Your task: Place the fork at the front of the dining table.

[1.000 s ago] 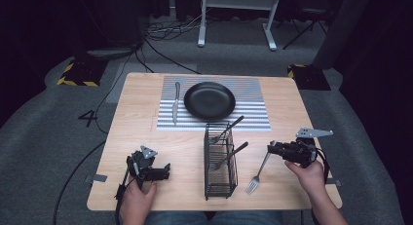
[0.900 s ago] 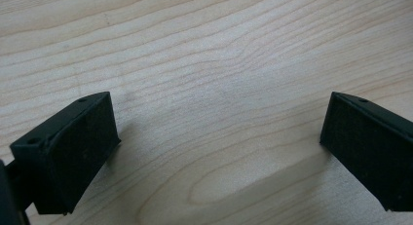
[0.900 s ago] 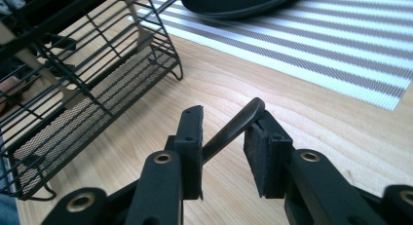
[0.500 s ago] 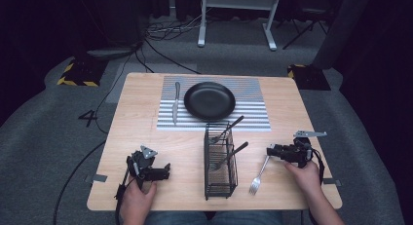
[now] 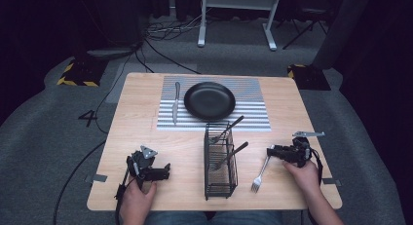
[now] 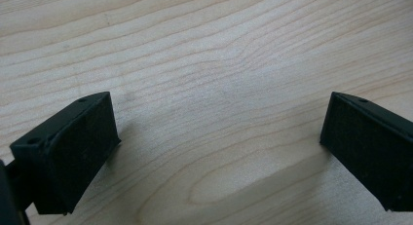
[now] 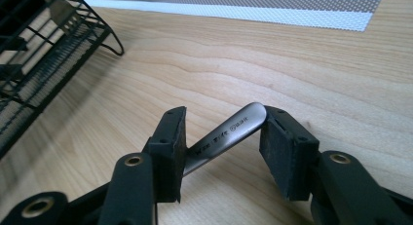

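Note:
A silver fork (image 5: 260, 174) lies on the wooden table (image 5: 146, 132) at the front right, tines toward the person. My right gripper (image 5: 269, 151) sits low at the fork's handle end. In the right gripper view the handle (image 7: 229, 132) lies slantwise between the two pads of my right gripper (image 7: 226, 115). The jaws have just been opening and no longer clamp it. My left gripper (image 5: 167, 170) rests at the front left. Seen in its own view, my left gripper (image 6: 219, 103) stands wide open over bare wood.
A black wire caddy (image 5: 220, 161) stands at the front centre with two utensils (image 5: 233, 154) leaning out of it. Behind it a striped placemat (image 5: 253, 113) carries a black plate (image 5: 209, 100), with a knife (image 5: 176, 102) to the plate's left.
My right gripper has come down toward the table with the fork, and its jaws have spread apart around the handle. The left gripper has stayed put.

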